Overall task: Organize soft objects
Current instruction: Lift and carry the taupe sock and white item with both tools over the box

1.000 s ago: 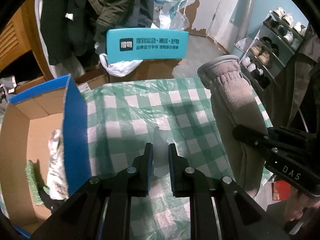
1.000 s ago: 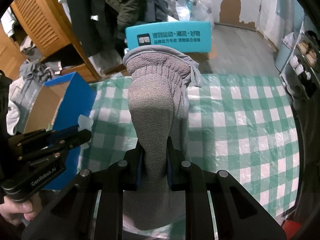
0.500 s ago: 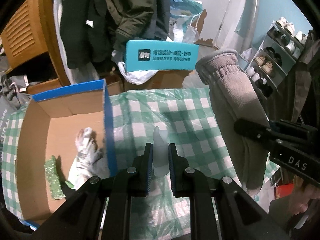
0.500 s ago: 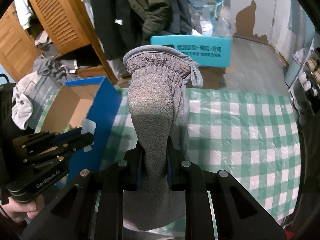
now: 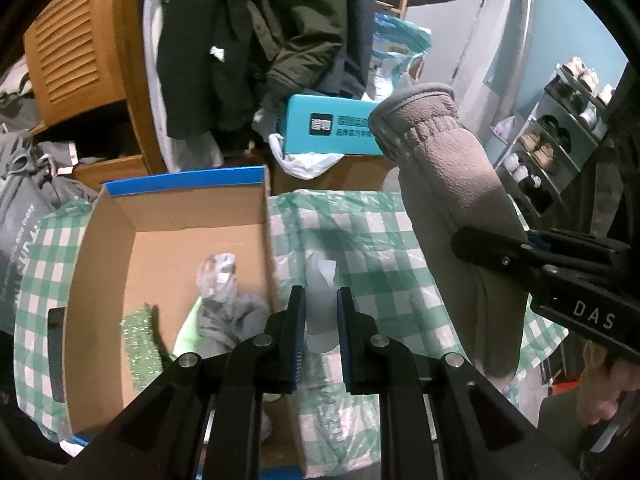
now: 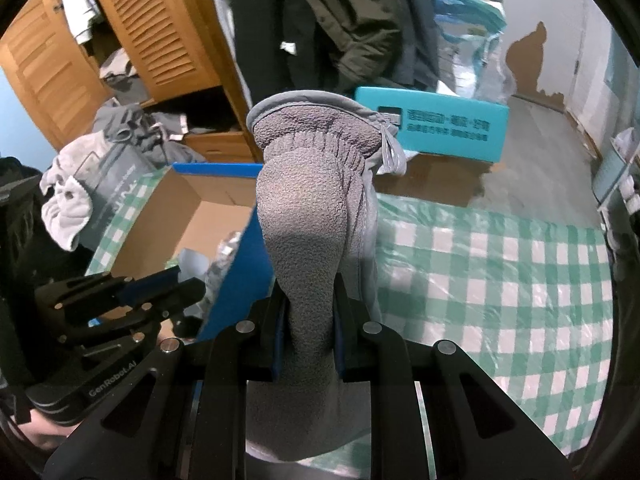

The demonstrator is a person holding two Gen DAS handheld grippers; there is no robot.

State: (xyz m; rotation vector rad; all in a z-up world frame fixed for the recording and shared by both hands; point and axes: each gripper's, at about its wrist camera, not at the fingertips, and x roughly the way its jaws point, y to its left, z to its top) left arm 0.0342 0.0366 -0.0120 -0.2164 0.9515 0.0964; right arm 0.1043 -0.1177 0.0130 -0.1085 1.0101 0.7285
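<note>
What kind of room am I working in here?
Most likely a lived-in bedroom or entryway of a home: dark coats hang beside a louvred wooden wardrobe, a shoe rack stands by the wall, and the work surface wears a green checked cloth.

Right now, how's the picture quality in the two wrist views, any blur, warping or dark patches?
Left wrist view: strong fisheye bend and black corners; the grey fleece glove looks slightly soft, and the cardboard box is evenly lit. Right wrist view: same warping; the glove's fleece texture is sharp, its lower end is shaded between the right gripper jaws, and the plastic-covered green checked tablecloth shows glare.
</note>
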